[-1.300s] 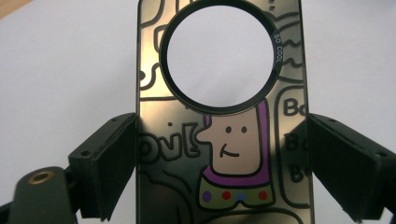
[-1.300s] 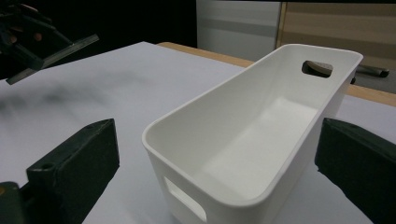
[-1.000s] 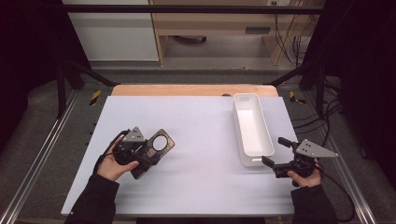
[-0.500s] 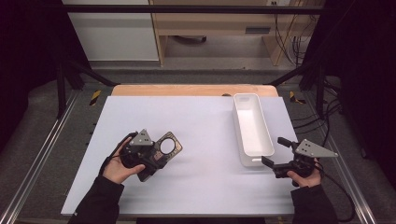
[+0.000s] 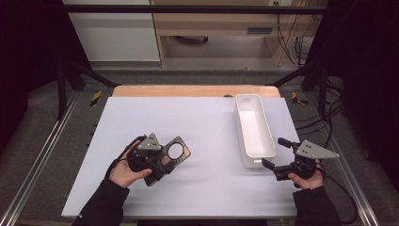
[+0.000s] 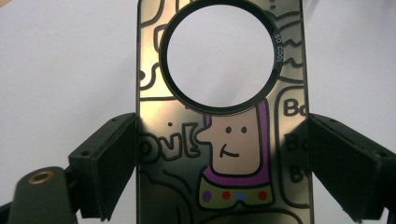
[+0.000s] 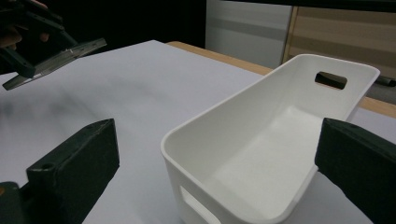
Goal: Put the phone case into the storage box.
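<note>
Grip looks sound: the left gripper (image 6: pixel 219 154) clamps the flat dark cartoon-printed phone case (image 5: pixel 170 156) by its long edges, lifted near the tabletop's front-left. Keep it level toward the white plastic bin (image 5: pixel 254 129) (right edge) — the right gripper (image 5: pixel 275 157) waits, jaws spread.

high: above, looks forward-down on table (image 5: pixel 211 122) | gripper views: close (low) | shared: white bin (image 5: pixel 254 129)

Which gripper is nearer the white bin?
Right. The right gripper sits open just off the white bin's near end; the left gripper, clamping the phone case, is farther across the table.
</note>
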`<state>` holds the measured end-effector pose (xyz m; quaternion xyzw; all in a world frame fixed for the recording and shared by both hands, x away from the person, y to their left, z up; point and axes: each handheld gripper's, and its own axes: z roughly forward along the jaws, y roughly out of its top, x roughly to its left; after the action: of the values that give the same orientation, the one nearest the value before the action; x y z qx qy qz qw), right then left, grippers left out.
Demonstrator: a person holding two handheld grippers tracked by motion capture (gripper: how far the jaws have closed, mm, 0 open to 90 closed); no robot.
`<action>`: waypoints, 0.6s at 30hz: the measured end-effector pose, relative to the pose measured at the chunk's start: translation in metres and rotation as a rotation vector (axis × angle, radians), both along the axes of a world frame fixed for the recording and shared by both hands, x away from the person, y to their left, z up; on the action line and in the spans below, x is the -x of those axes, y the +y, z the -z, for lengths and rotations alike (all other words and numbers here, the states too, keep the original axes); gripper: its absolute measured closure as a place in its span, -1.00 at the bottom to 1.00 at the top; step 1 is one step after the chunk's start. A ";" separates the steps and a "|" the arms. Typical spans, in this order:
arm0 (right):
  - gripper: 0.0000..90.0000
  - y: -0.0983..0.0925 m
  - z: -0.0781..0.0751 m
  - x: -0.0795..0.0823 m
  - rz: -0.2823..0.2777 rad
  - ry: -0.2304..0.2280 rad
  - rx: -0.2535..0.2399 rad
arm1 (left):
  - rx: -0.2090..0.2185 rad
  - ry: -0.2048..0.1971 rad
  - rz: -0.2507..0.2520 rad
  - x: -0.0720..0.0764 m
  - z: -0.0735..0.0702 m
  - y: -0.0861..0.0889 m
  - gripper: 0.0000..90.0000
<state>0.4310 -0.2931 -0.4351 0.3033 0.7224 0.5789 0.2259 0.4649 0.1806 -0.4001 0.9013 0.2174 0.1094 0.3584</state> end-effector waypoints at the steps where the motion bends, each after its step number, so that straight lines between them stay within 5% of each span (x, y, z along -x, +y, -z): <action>1: -0.99 0.001 -0.001 0.000 -0.005 -0.001 0.001 | 0.000 0.001 0.004 0.000 0.000 -0.001 -0.75; 18: -0.99 0.024 -0.008 0.002 -0.081 0.000 0.062 | -0.007 0.002 0.048 0.004 0.001 -0.010 -0.75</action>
<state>0.4289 -0.2687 -0.4274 0.2666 0.7516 0.5649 0.2118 0.4614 0.1703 -0.4006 0.9075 0.1959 0.1006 0.3576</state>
